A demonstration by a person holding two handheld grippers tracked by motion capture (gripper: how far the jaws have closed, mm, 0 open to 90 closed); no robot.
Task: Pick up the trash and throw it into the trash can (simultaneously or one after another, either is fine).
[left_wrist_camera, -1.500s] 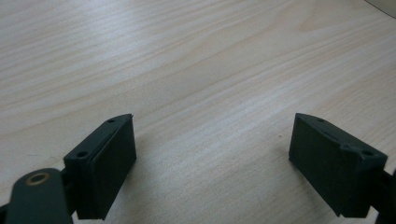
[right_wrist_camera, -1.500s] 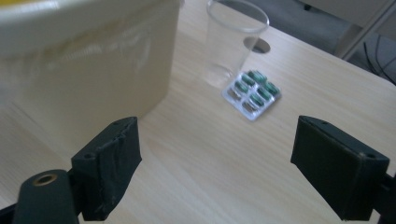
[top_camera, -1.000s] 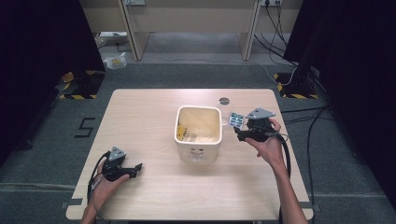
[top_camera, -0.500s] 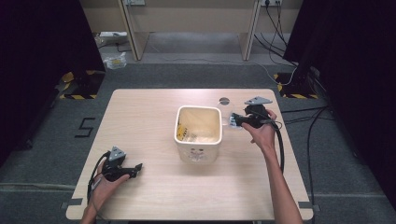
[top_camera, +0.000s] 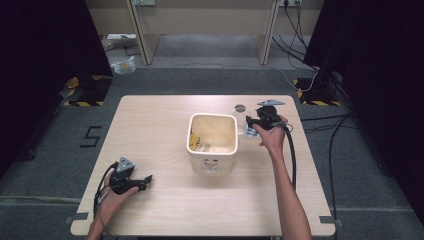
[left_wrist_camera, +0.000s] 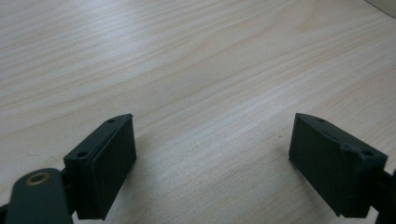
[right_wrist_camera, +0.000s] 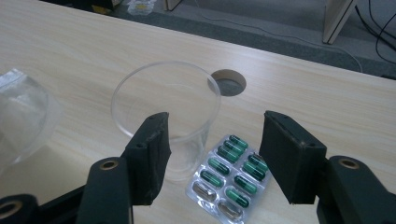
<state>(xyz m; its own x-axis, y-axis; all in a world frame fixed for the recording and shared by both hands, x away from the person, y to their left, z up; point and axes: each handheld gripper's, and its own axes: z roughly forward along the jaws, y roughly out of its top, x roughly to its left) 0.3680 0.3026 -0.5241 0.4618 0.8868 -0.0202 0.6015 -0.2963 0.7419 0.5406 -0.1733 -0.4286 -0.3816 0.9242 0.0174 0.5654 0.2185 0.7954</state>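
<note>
A clear plastic cup [right_wrist_camera: 173, 95] stands upright on the wooden table [top_camera: 150, 125], just right of a cream bin [top_camera: 212, 162]. A blister pack of green capsules [right_wrist_camera: 229, 179] lies flat beside the cup. My right gripper [right_wrist_camera: 215, 135] [top_camera: 250, 125] hovers over both. Its jaws have just been closing but still stand apart, with the pack and the cup's near side between them and no pad pressing on either. Near the front left corner, my left gripper [top_camera: 145, 180] [left_wrist_camera: 212, 140] rests open over bare wood.
The bin holds some yellow and pale items [top_camera: 200, 141]. A clear plastic bag [right_wrist_camera: 23, 112] lies left of the cup in the right gripper view. A round cable hole [right_wrist_camera: 228, 81] sits in the table behind the cup. Black cables trail over the table's right side.
My right hand has moved toward the table's far edge and slightly toward the bin, and its jaws have narrowed. The left hand has stayed put.
</note>
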